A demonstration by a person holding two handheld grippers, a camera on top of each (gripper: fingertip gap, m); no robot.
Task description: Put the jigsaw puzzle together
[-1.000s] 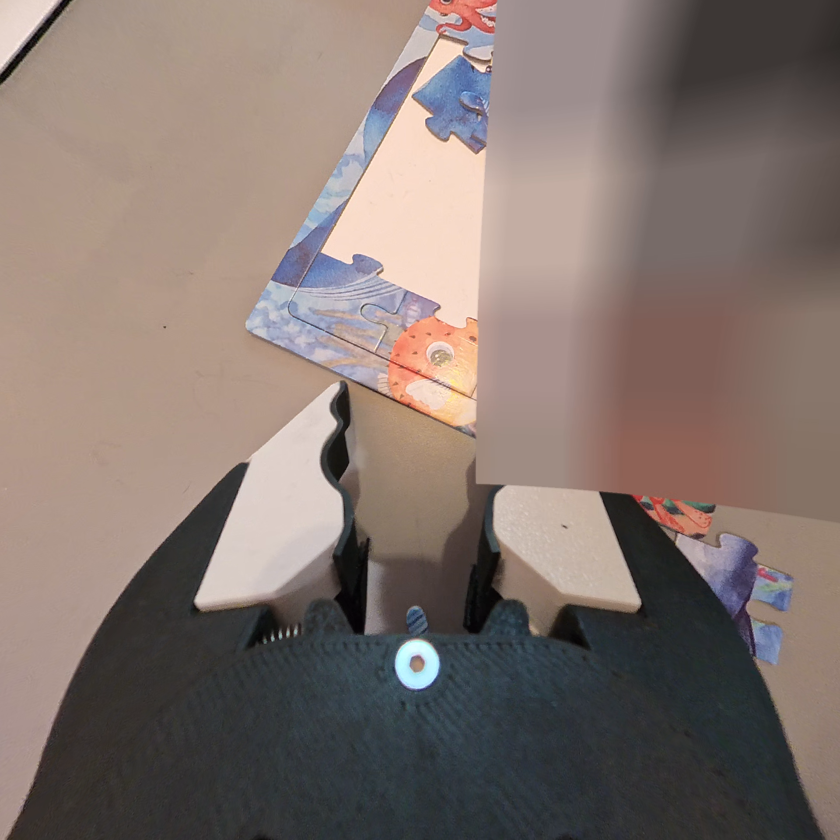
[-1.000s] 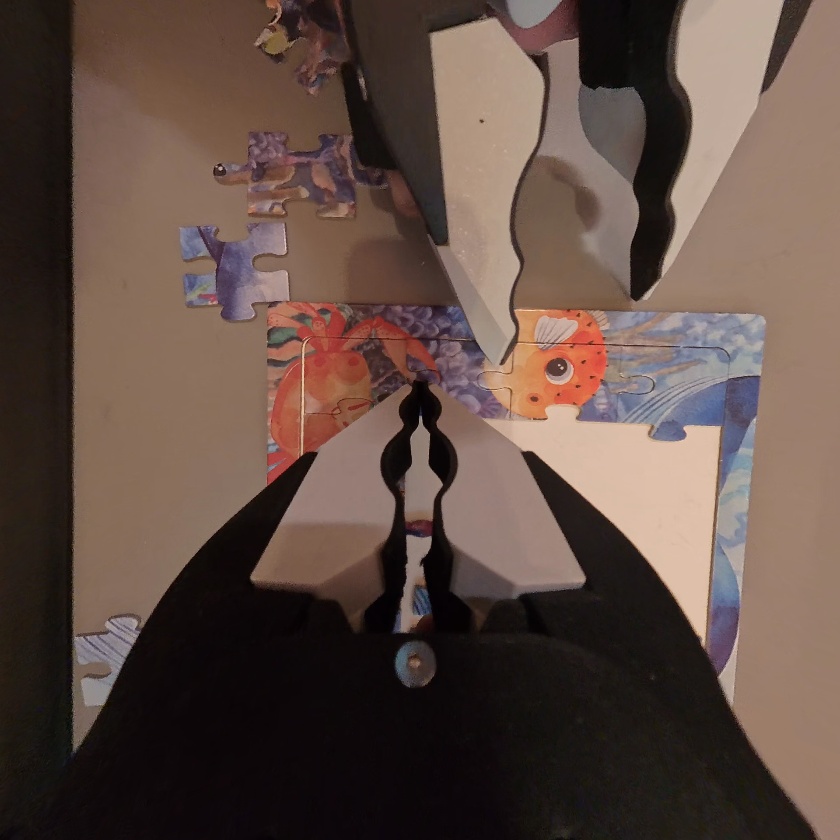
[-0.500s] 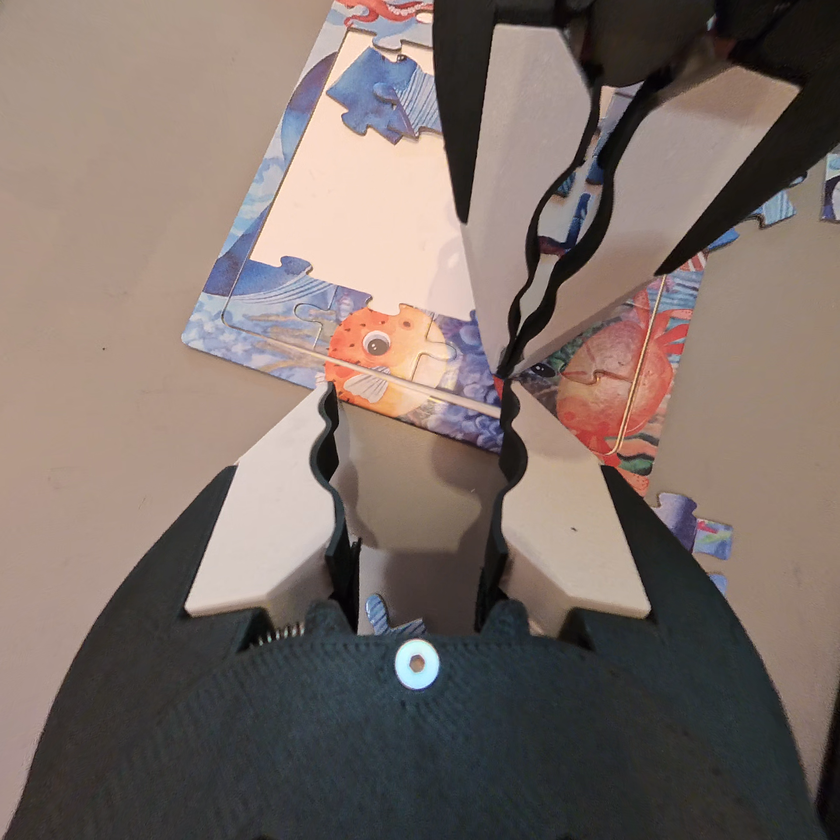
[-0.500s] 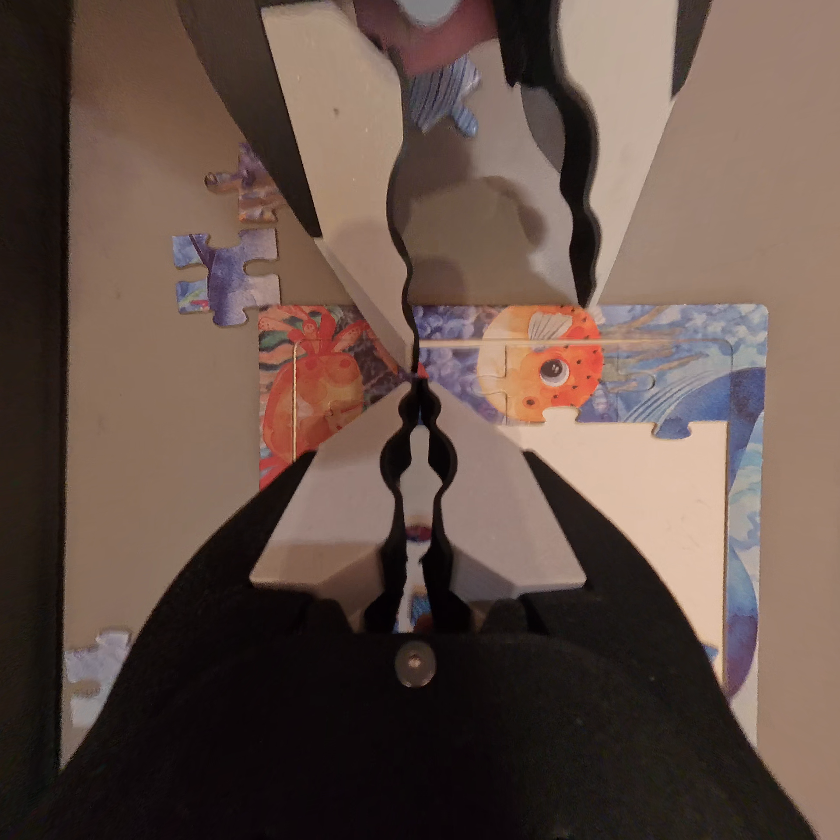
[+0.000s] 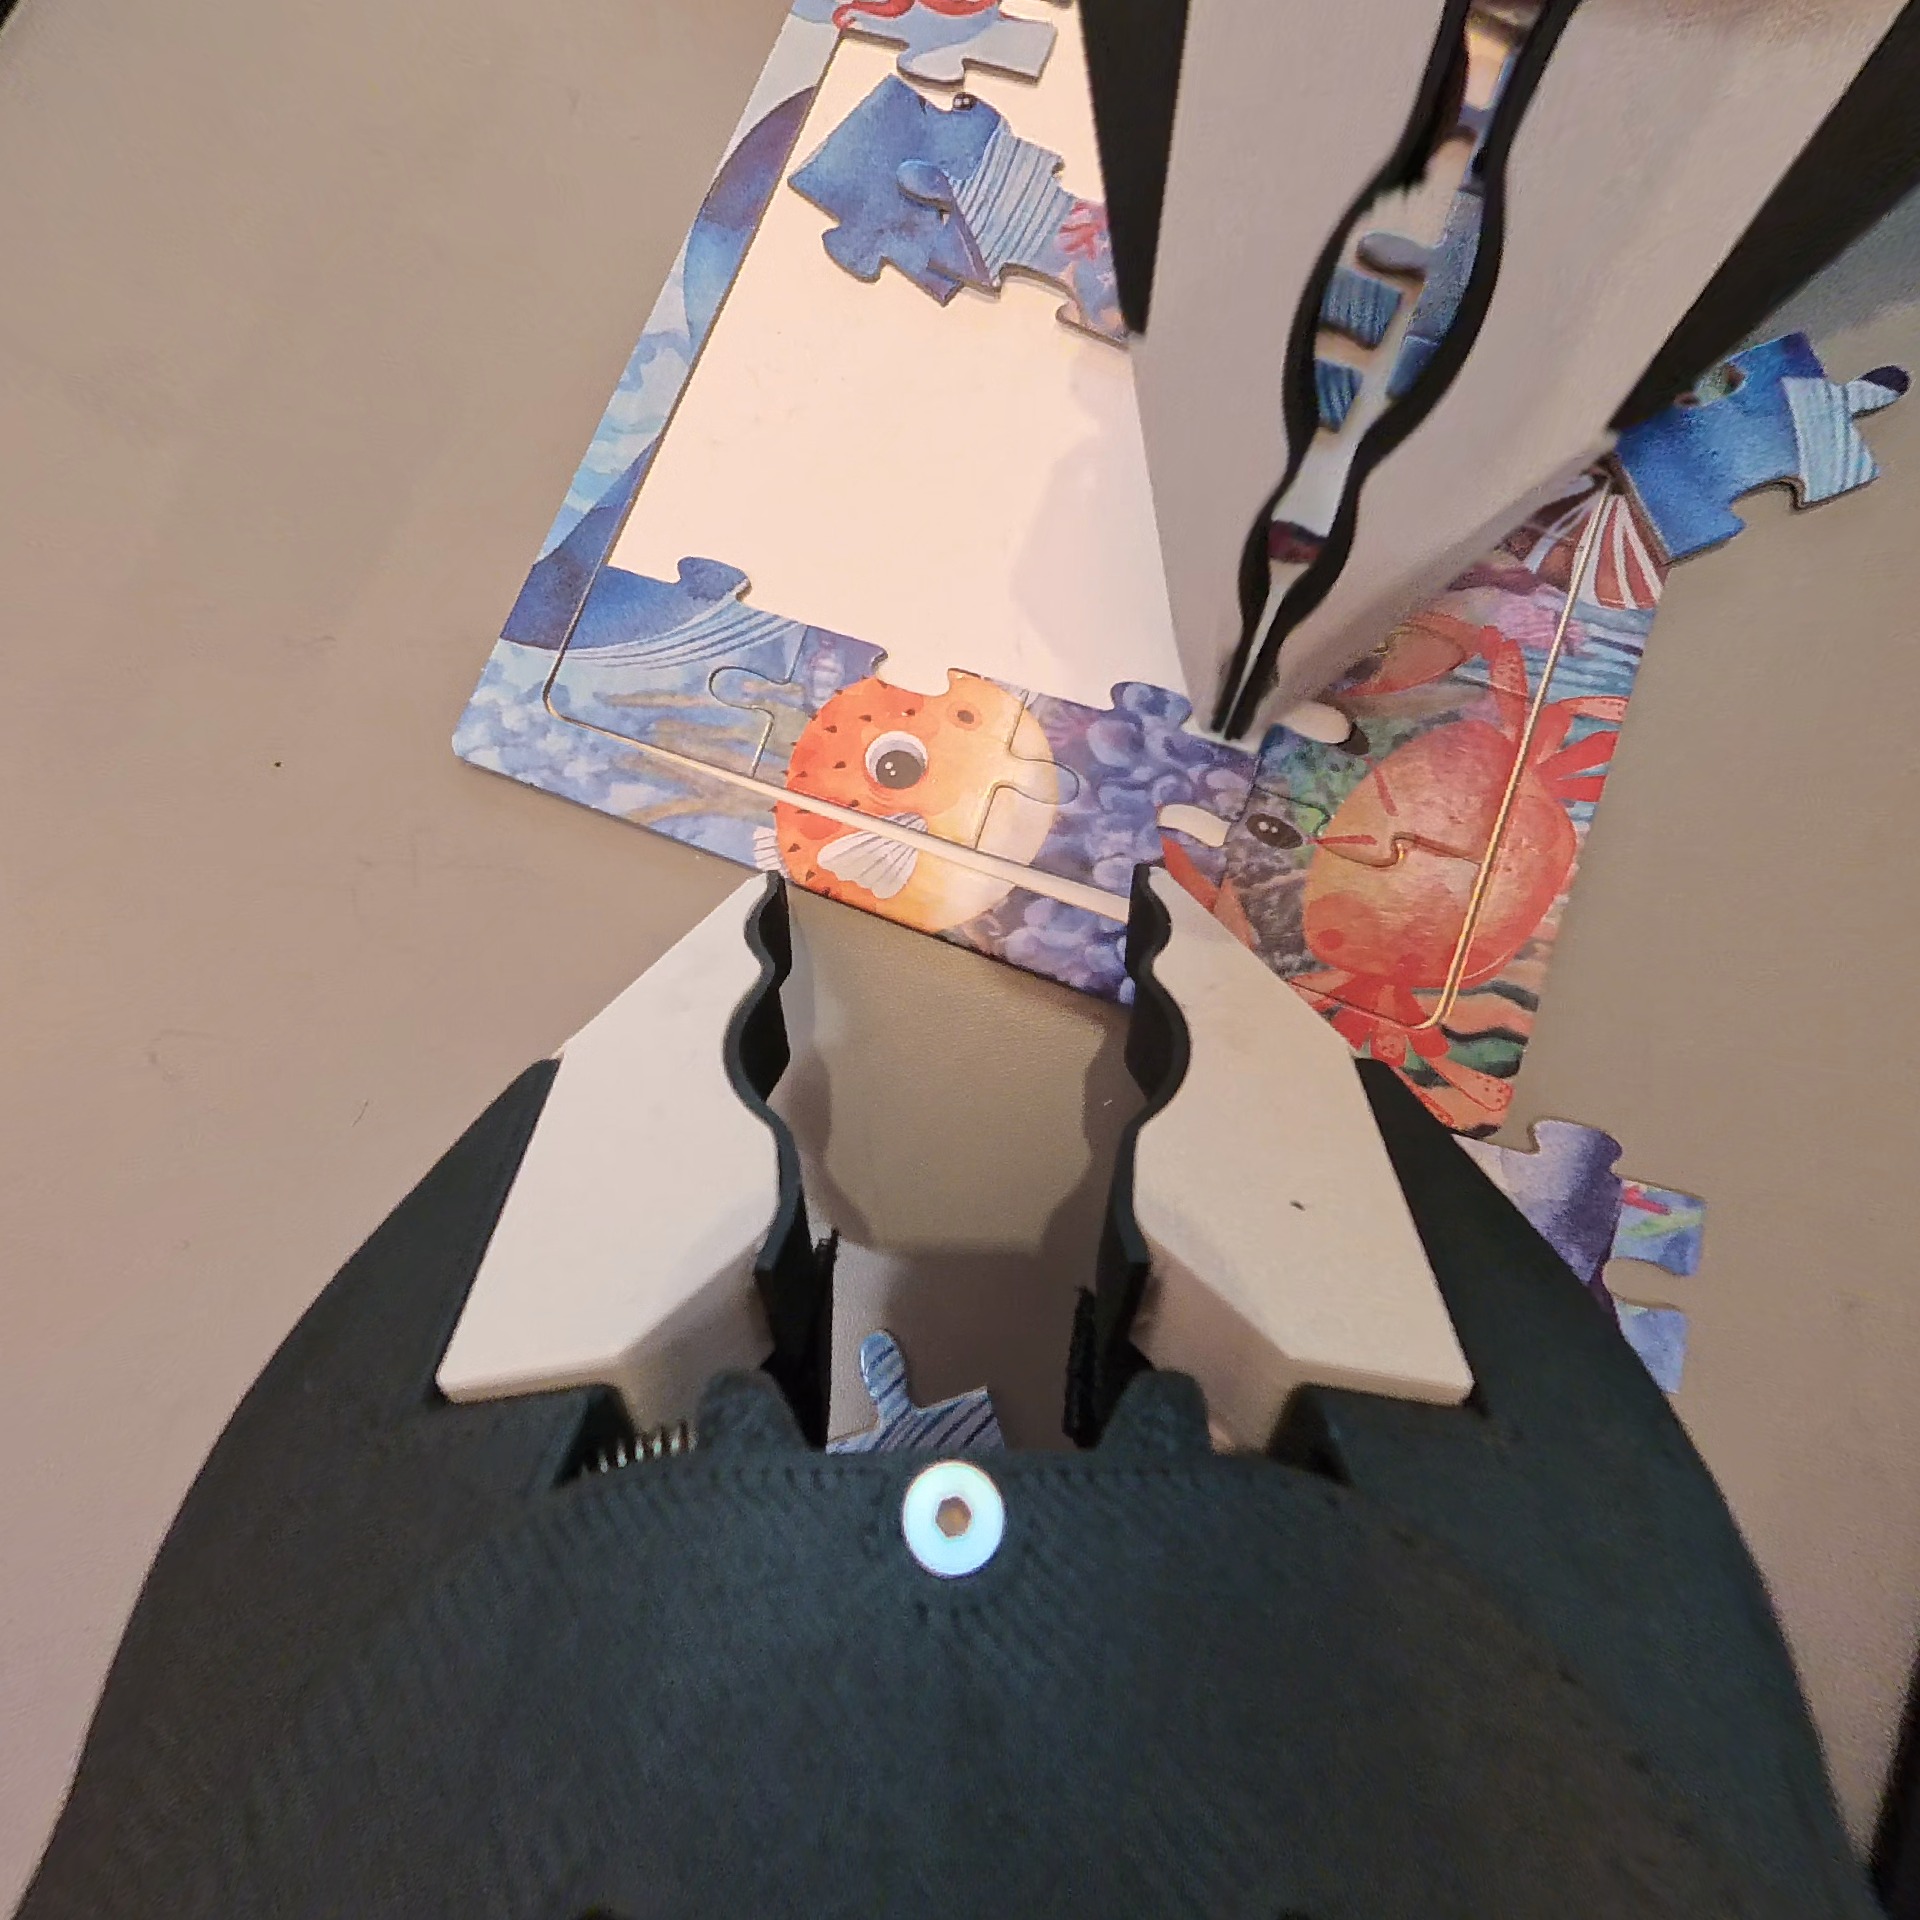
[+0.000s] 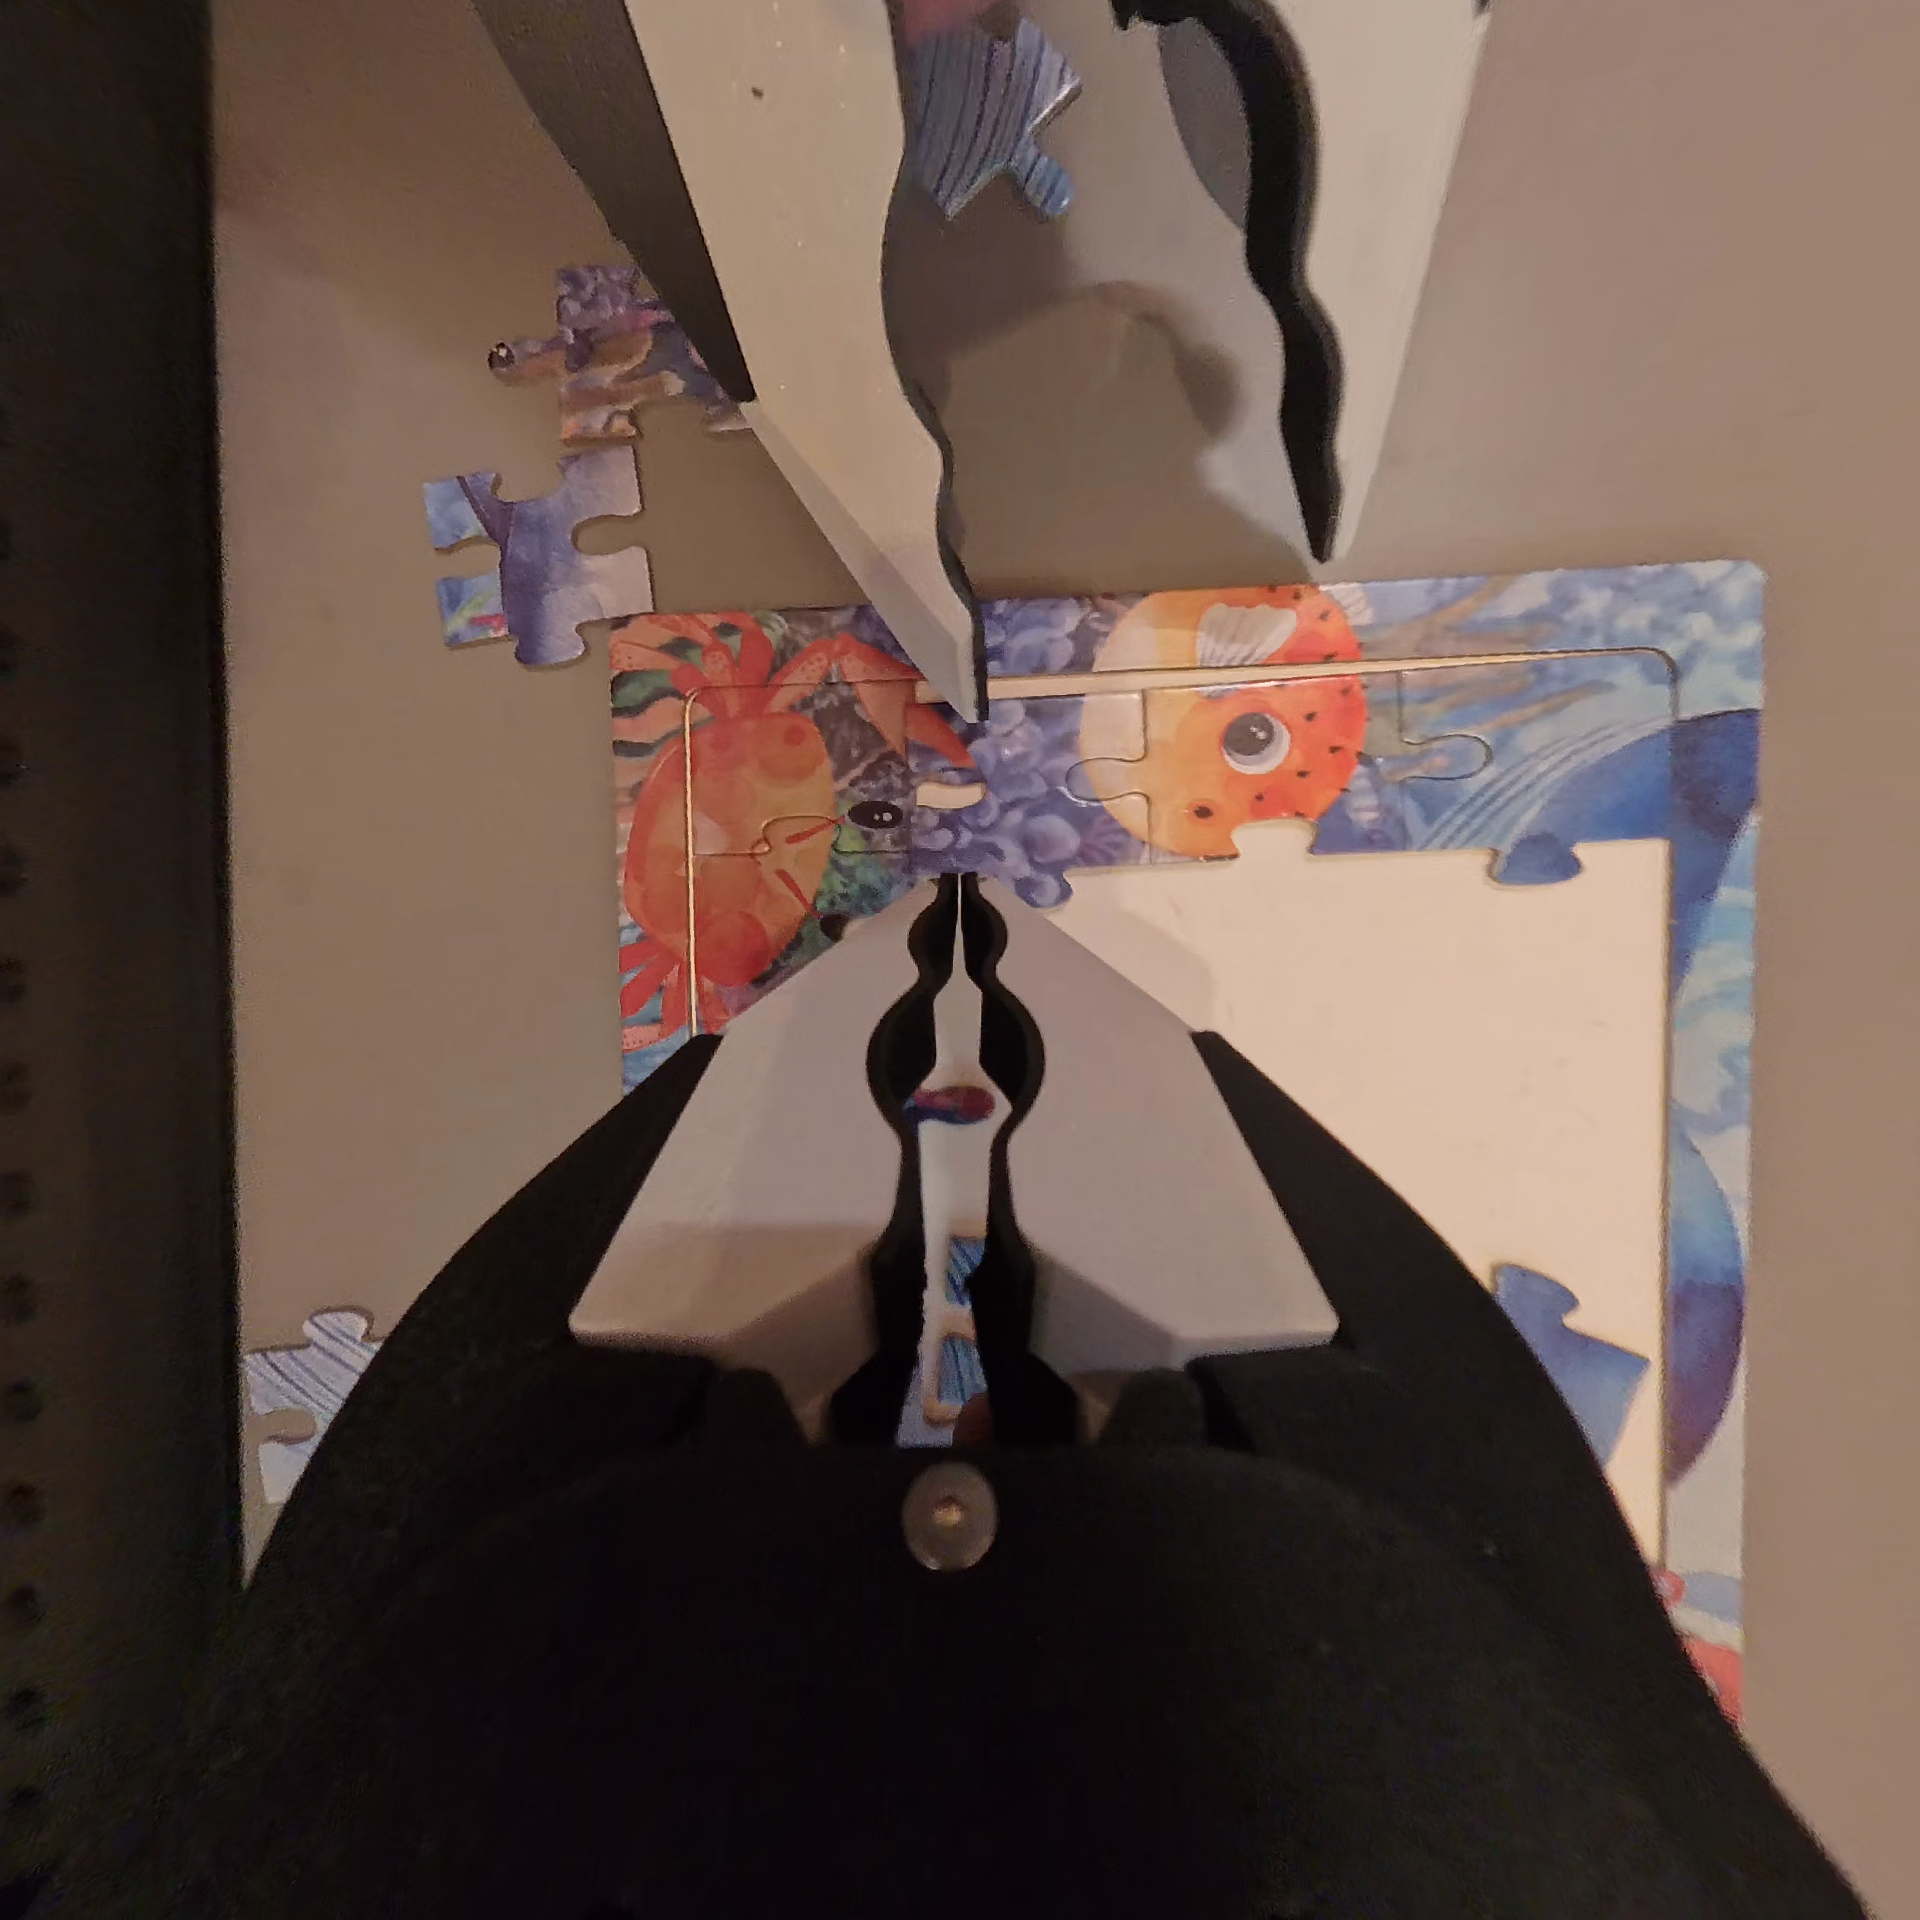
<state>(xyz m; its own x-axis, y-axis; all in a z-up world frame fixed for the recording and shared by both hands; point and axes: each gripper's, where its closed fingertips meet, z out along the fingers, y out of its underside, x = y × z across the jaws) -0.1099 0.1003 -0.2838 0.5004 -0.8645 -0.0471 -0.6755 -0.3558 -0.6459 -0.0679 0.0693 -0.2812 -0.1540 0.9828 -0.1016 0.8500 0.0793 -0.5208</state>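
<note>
The puzzle tray (image 5: 894, 457) (image 6: 1351, 1039) lies flat with a sea picture. Its near row holds a pufferfish piece (image 5: 904, 769) (image 6: 1247, 738), a purple coral piece (image 5: 1122, 769) (image 6: 1018, 821) and crab pieces (image 5: 1434, 852) (image 6: 748, 821). White slits show beside the coral piece. My left gripper (image 5: 956, 894) is open and empty, its tips at the tray's near border; it also shows in the right wrist view (image 6: 1143, 634). My right gripper (image 6: 956, 883) is shut, with its tips down on the coral piece's inner edge; it also shows in the left wrist view (image 5: 1236, 717).
Loose pieces lie on the tan table: a striped blue one (image 5: 925, 1403) (image 6: 997, 125) under my left gripper, a purple-blue one (image 5: 1600, 1216) (image 6: 540, 561) by the crab corner, another purple one (image 6: 613, 353), a blue one (image 5: 1745, 436). More pieces (image 5: 935, 187) lie at the tray's far end.
My left gripper has moved along the tray's near edge toward the crab corner, and its tips now stand apart from the right gripper's. The right gripper stays shut at the coral piece.
</note>
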